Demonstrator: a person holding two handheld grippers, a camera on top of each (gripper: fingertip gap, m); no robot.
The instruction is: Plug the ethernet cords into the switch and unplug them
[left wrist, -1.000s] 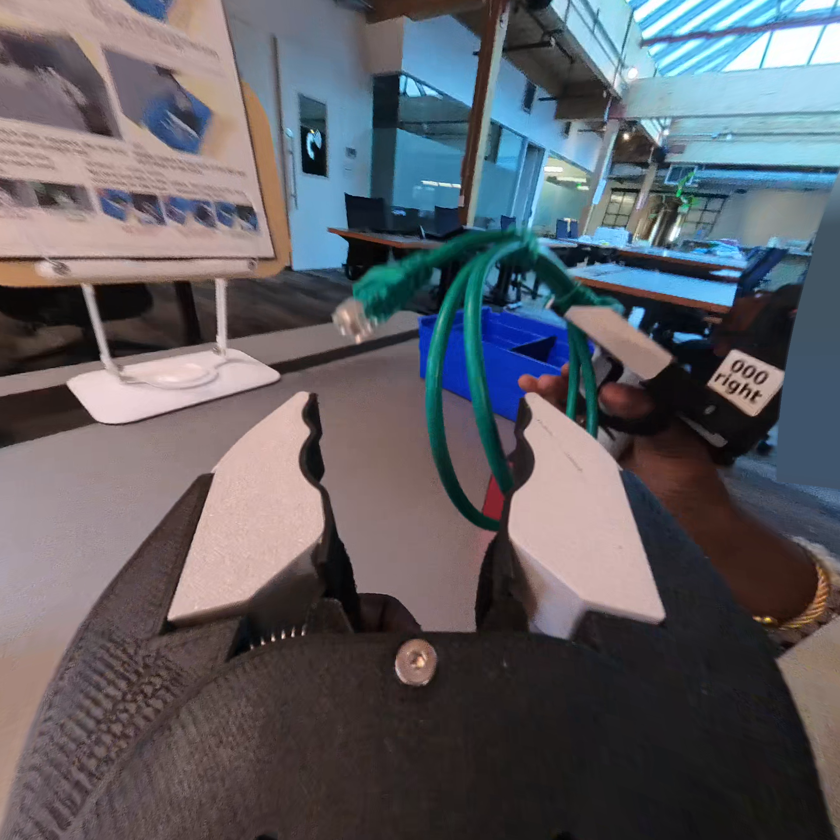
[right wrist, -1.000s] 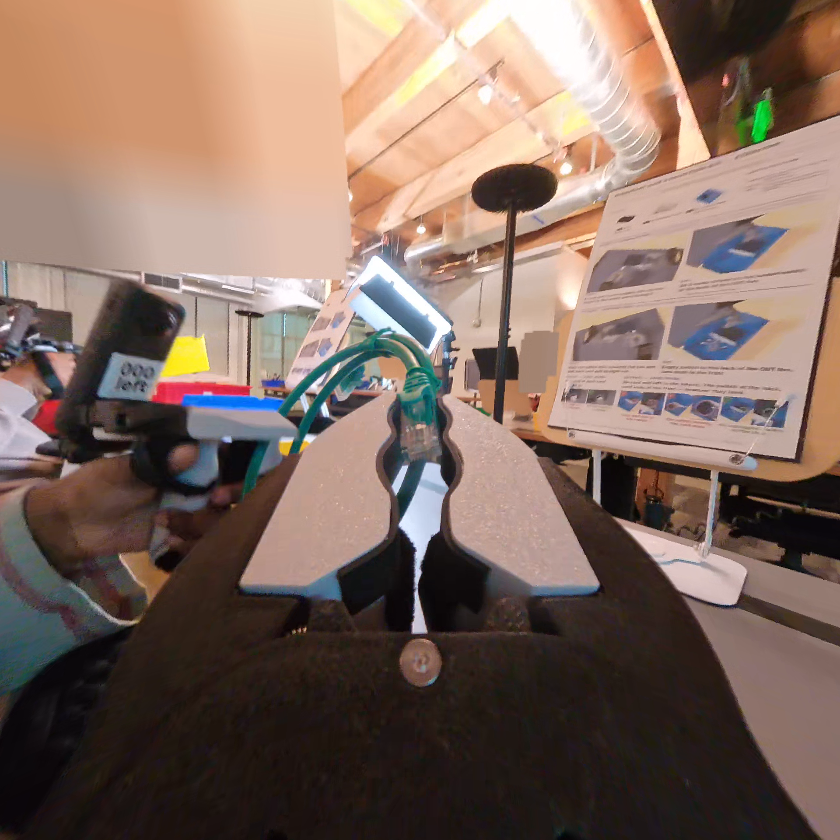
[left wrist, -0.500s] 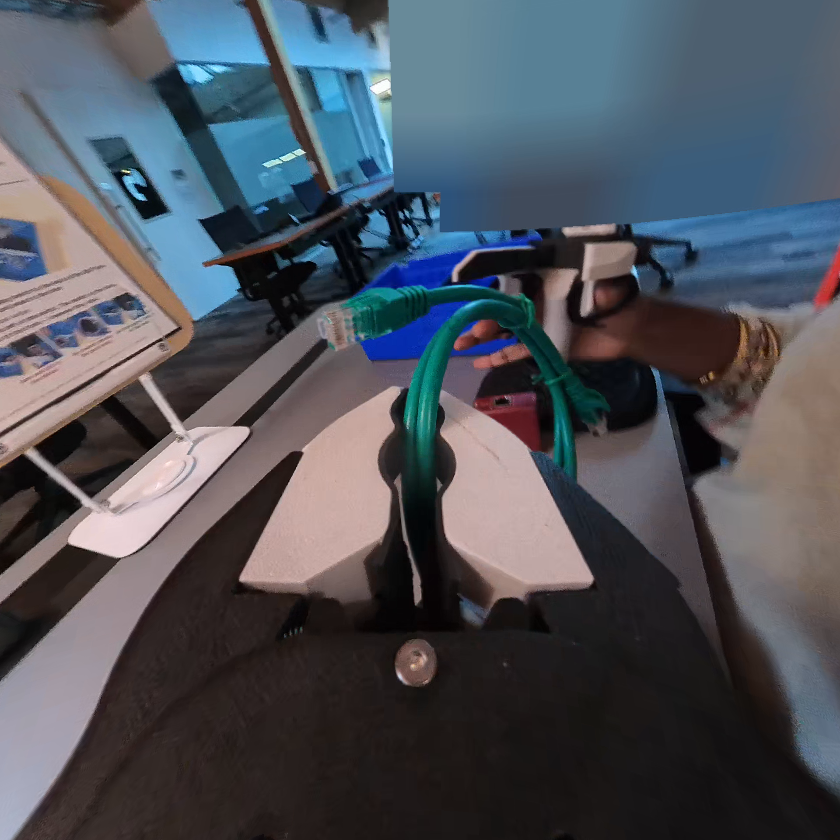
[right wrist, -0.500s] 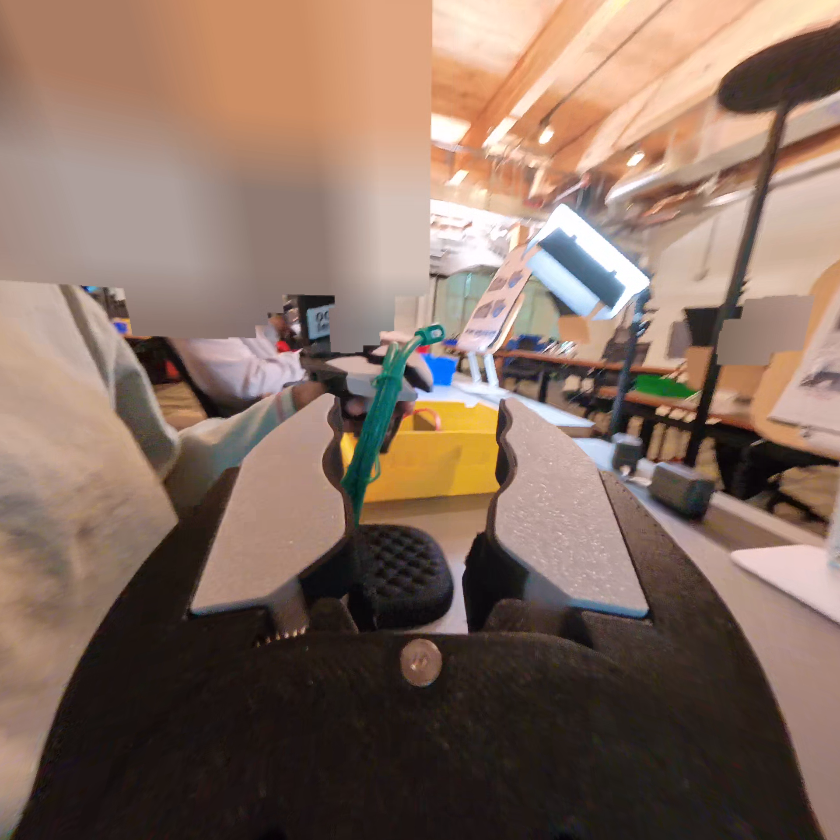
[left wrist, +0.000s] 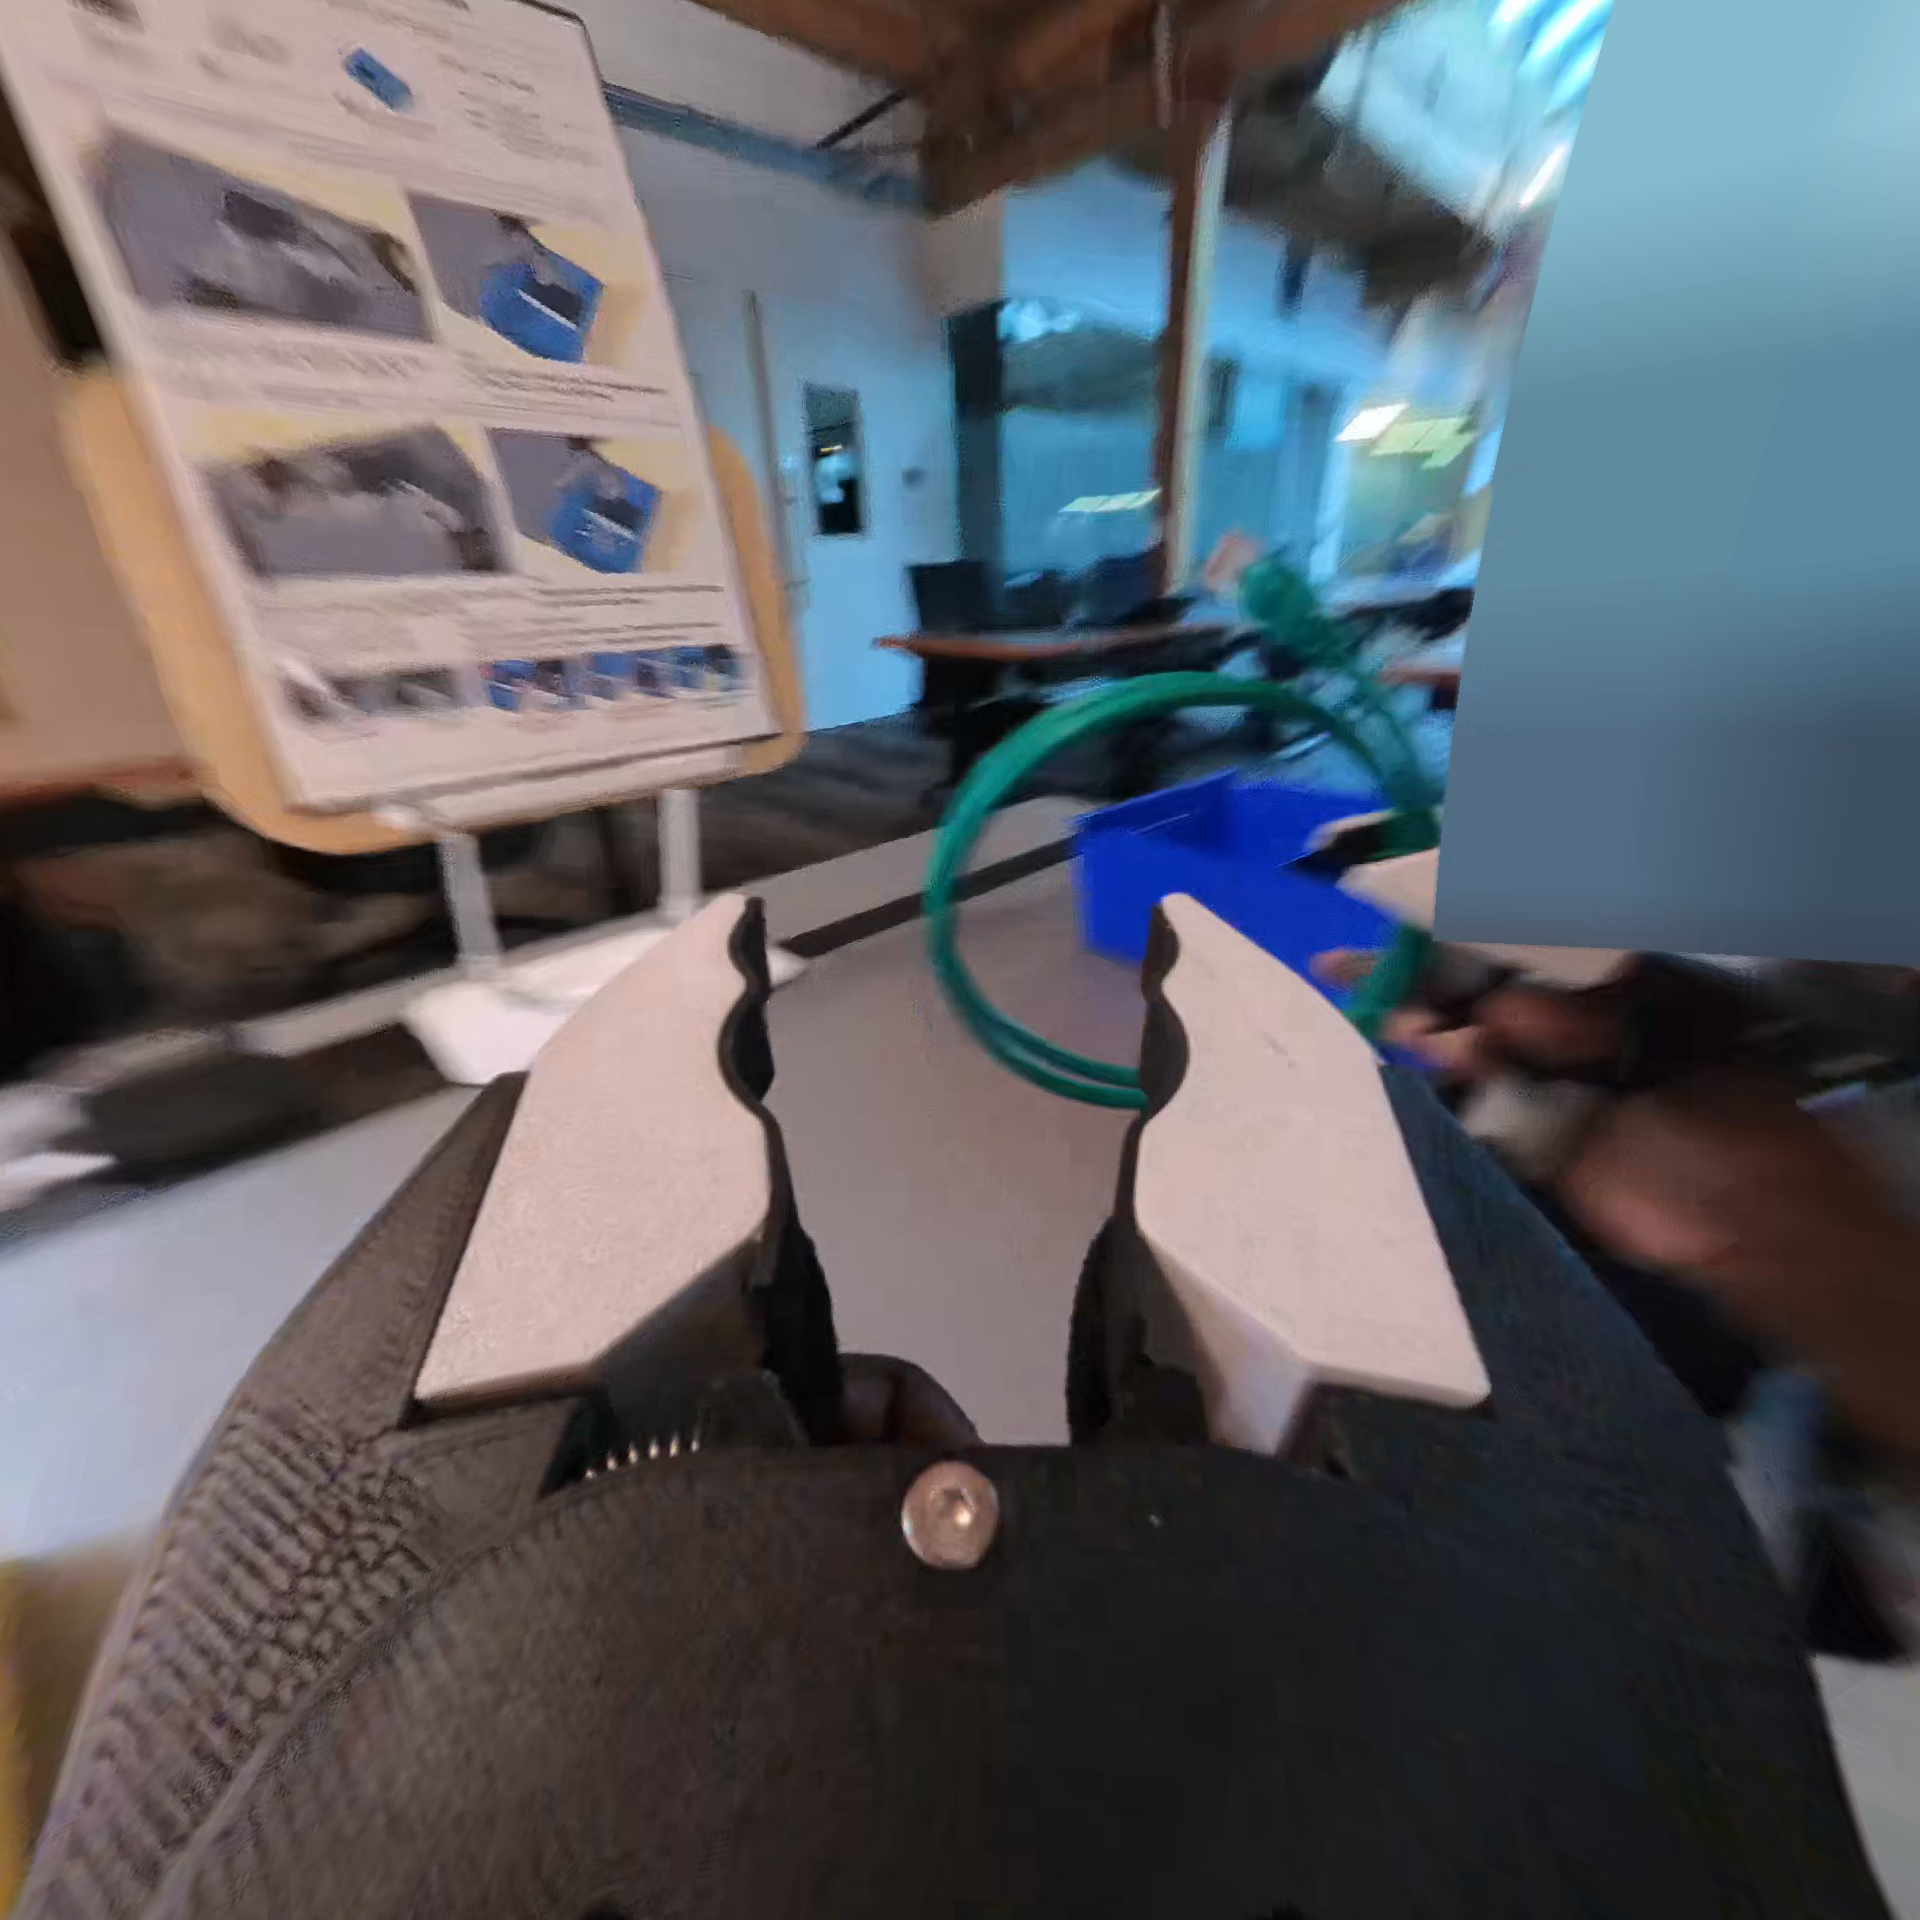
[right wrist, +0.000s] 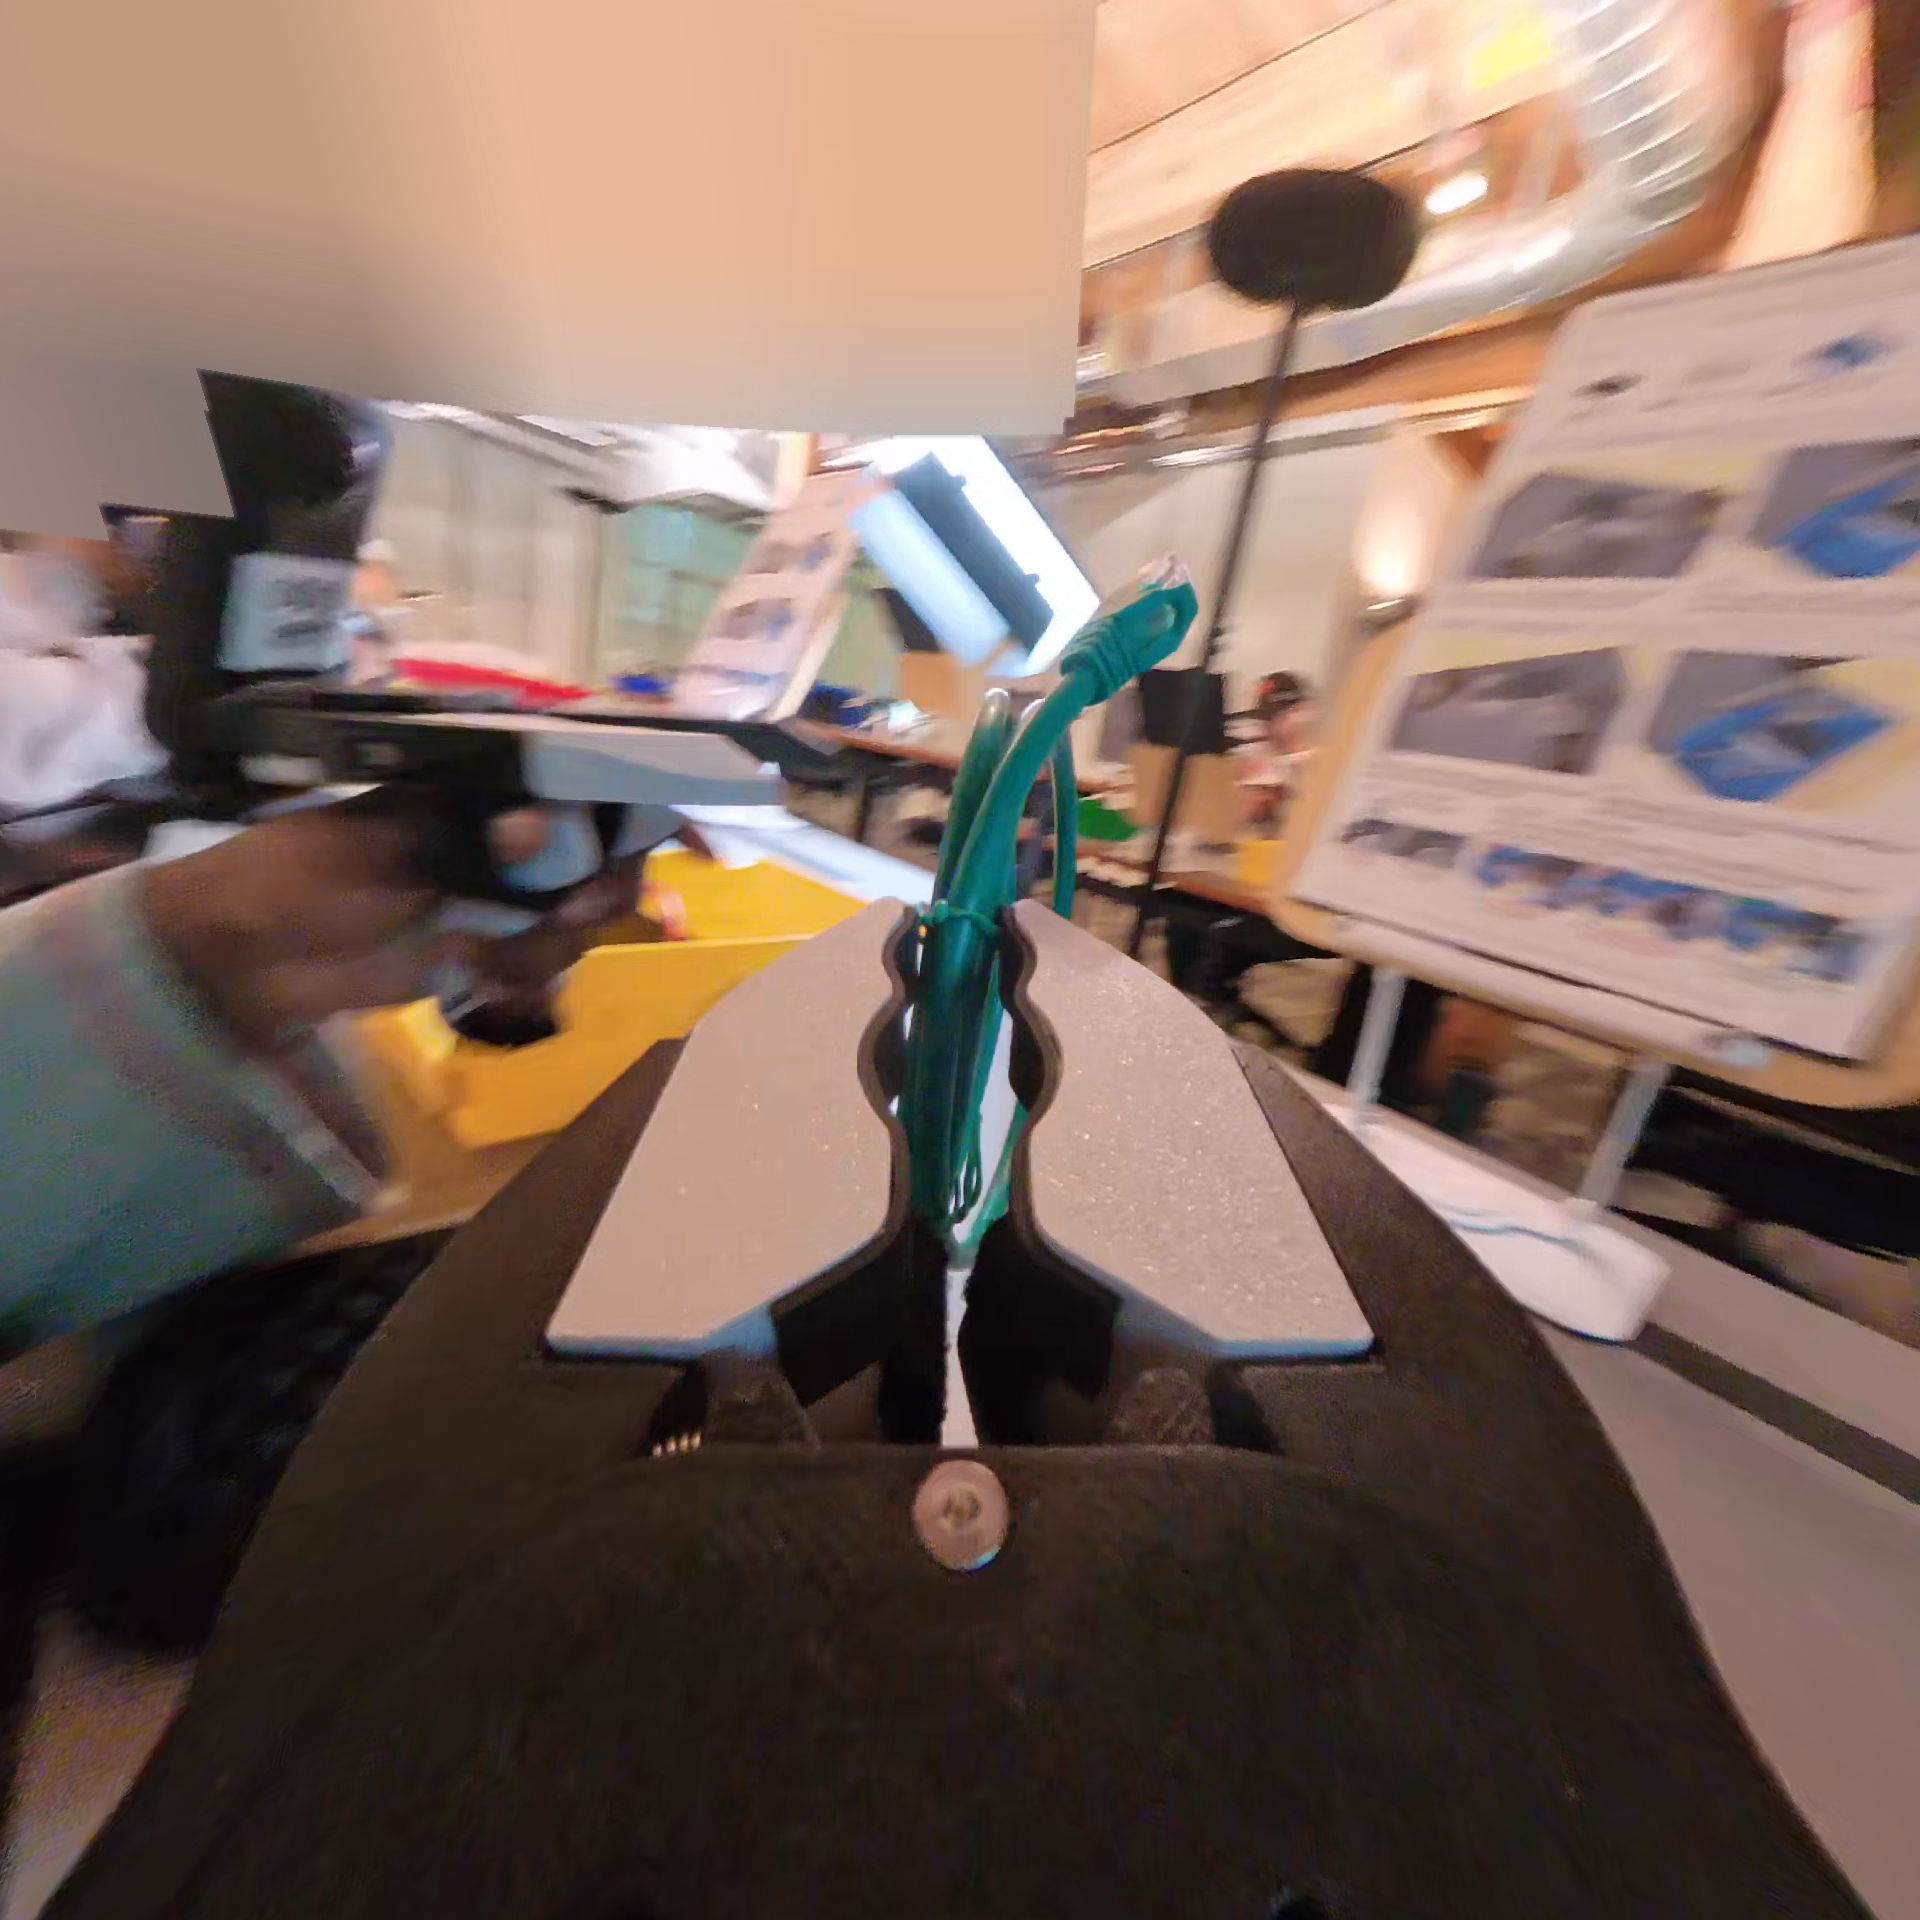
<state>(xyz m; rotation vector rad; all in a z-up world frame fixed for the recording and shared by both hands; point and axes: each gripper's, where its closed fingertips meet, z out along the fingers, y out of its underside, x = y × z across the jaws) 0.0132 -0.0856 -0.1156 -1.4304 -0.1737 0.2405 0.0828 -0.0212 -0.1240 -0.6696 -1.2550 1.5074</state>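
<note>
Cord handling is all that shows so far: nothing is plugged in, and no switch can be made out in either view, so both the plugging and the unplugging appear to lie ahead. The right gripper (right wrist: 956, 930) has its jaws closed narrowly on a bundled green ethernet cord (right wrist: 961, 997), a thin tie wrapped round the coil right at the jaw tips. One connector (right wrist: 1148, 603) stands free above the jaws, tilted up and to the right, touching nothing. In the left wrist view the same cord's loop (left wrist: 971, 935) hangs in the air beyond the left gripper (left wrist: 951, 925), whose jaws stand wide apart with nothing between them; the loop passes behind its right finger. A blue bin (left wrist: 1195, 873) sits on the grey bench (left wrist: 935, 1195) behind the loop, a yellow bin (right wrist: 665, 997) lies to the left in the right wrist view, and an instruction board (left wrist: 416, 416) stands on its white stand nearby. By my reading the coil must first be freed and a connector taken properly before any port can be met. Motion blur hides finer detail.
</note>
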